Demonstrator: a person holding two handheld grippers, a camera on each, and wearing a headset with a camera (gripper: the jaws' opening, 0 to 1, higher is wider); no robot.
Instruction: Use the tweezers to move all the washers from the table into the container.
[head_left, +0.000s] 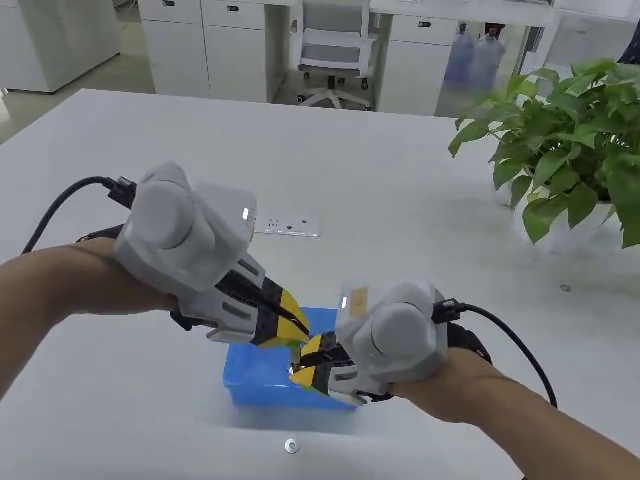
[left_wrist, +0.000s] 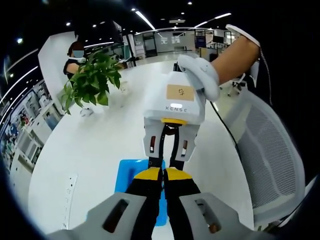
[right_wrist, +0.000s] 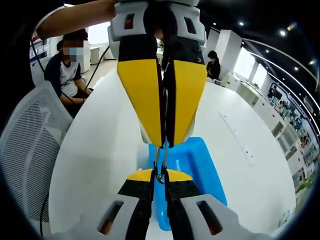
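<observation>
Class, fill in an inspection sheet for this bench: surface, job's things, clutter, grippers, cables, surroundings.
Surface: white table, smooth.
Job's things: blue plastic container; thin metal tweezers above it; one small metal washer on the table, apart from it, nearer the person.
Clutter: white socket panel; green potted plant.
Grippers: left gripper shut on the tweezers; right gripper jaws near together at the tweezers' tip, grip unclear.
Cables: black cable trails from each gripper.
Surroundings: white office chair, white cabinets.
</observation>
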